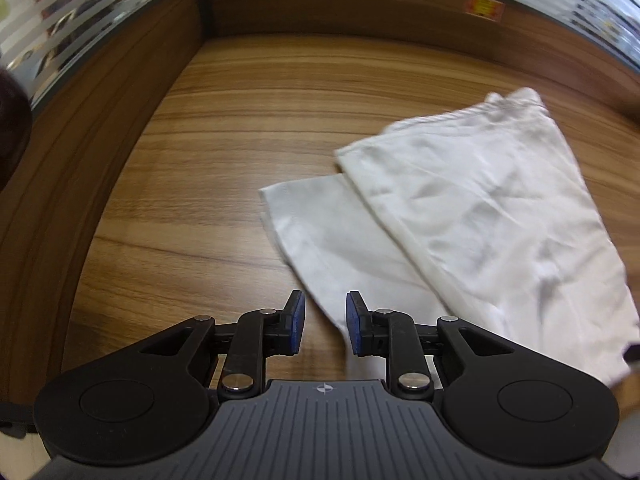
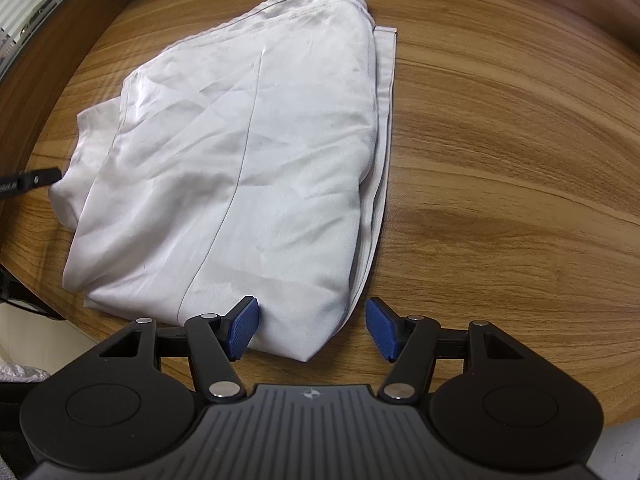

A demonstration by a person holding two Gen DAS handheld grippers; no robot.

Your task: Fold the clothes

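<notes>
Legible text: none.
Orange sticker point(image 1: 485, 7) on the wooden back wall point(image 1: 360, 4) carries print, too blurred to read.

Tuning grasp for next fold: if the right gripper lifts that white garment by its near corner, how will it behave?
The white garment looks thin and creased, so it will probably drape limp. Its stacked layers seem loose, so lifting the corner between the right gripper fingers may peel them apart. The smooth wooden table likely lets it slide.

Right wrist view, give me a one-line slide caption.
Open right tool poised over the near corner of a folded white garment on a wooden table.
</notes>
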